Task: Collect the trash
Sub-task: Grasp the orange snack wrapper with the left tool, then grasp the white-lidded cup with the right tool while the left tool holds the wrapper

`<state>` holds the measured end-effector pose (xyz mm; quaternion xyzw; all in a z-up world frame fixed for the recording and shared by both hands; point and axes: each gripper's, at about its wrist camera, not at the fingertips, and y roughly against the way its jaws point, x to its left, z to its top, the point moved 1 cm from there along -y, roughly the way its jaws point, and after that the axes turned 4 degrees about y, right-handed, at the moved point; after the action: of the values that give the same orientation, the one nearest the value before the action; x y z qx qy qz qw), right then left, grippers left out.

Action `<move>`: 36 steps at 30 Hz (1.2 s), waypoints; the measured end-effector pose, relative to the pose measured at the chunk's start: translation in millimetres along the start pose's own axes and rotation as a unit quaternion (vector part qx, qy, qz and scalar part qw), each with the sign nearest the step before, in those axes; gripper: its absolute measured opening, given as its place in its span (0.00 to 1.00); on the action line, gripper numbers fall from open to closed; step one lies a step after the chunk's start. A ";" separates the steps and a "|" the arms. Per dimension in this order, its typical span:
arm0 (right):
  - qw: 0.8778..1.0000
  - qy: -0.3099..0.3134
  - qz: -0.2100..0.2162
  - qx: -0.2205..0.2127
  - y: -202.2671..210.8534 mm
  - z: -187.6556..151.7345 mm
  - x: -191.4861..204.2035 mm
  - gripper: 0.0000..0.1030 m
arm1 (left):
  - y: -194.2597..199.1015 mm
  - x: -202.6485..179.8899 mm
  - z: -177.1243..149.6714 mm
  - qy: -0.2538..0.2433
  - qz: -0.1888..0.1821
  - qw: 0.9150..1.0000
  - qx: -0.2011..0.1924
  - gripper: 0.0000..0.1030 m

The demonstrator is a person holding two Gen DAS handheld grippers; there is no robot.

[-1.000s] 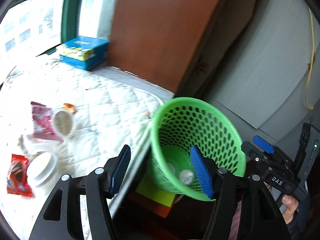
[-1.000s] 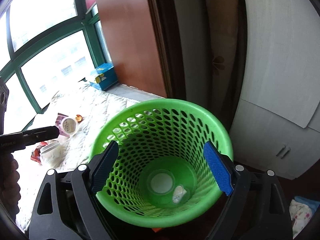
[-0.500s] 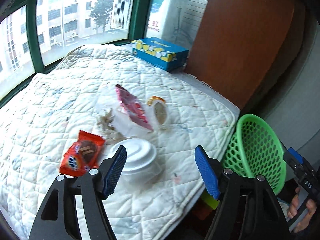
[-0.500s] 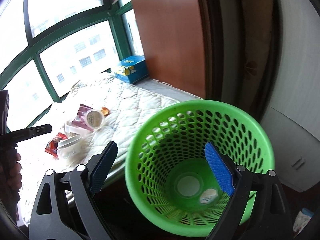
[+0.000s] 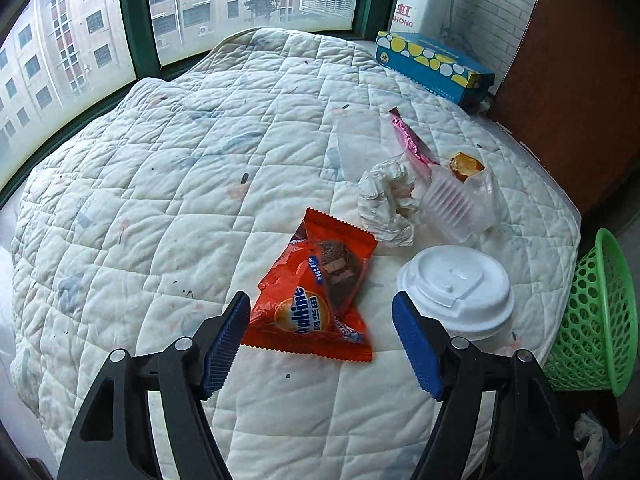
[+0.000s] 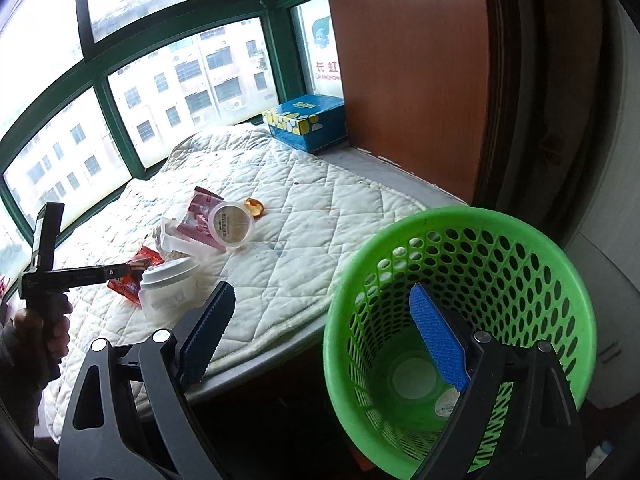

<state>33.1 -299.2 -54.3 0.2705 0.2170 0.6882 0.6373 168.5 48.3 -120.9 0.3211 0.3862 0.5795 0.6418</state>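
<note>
My left gripper (image 5: 320, 344) is open and empty, low over the quilted pad, with an orange Ovaltine wrapper (image 5: 316, 296) between its fingers. A white lidded cup (image 5: 456, 292) stands just right of it. A crumpled tissue (image 5: 386, 204), a clear plastic cup (image 5: 460, 204), a pink wrapper (image 5: 412, 144) and an orange-gold scrap (image 5: 464, 166) lie beyond. My right gripper (image 6: 320, 340) is open and empty, its right finger over the green mesh basket (image 6: 460, 248), which holds a small round piece (image 6: 446, 402). The left gripper also shows in the right wrist view (image 6: 120, 270).
A blue tissue box (image 5: 436, 66) sits at the pad's far corner by a brown wood panel (image 6: 408, 64). Green-framed windows (image 6: 96, 80) run behind the pad. The basket (image 5: 596, 320) stands on the floor off the pad's right edge. The quilted pad (image 5: 180, 184) is bare on its left.
My left gripper swung from the basket to the pad and came down close over the Ovaltine wrapper. My right gripper shifted left, so the basket now sits to its right.
</note>
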 end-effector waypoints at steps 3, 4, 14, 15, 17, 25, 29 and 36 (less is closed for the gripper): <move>1.000 0.010 0.007 0.005 -6.8 1.5 10.5 0.86 | -9.4 4.0 1.9 0.001 -0.004 1.000 0.006 0.73; 1.000 0.014 0.009 0.006 -9.3 2.7 14.1 0.86 | -12.0 5.1 1.8 0.001 -0.008 1.000 0.009 0.73; 0.998 0.040 0.039 0.028 -35.4 10.8 45.2 0.86 | -37.8 12.4 2.7 0.004 -0.023 0.999 0.028 0.68; 0.998 0.043 0.042 0.030 -37.9 11.1 48.7 0.86 | -38.5 12.9 2.5 0.005 -0.028 0.999 0.028 0.67; 0.997 0.052 0.049 0.034 -42.9 12.0 56.9 0.86 | -39.0 14.2 1.3 0.007 -0.034 0.999 0.028 0.59; 0.992 0.084 0.085 0.048 -63.7 16.0 91.2 0.86 | -26.1 23.7 -4.4 0.017 -0.053 0.998 0.013 0.44; 0.987 0.100 0.110 0.061 -77.3 17.9 111.4 0.86 | -14.9 27.7 -4.7 0.025 -0.061 0.998 0.001 0.39; 0.977 0.132 0.144 0.088 -105.7 23.7 147.2 0.86 | 7.9 36.2 -5.6 0.031 -0.072 0.997 -0.022 0.37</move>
<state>122.7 -144.1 -90.3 0.2611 0.3173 0.7807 0.4708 160.8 84.9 -121.4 0.2604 0.4153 0.5496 0.6765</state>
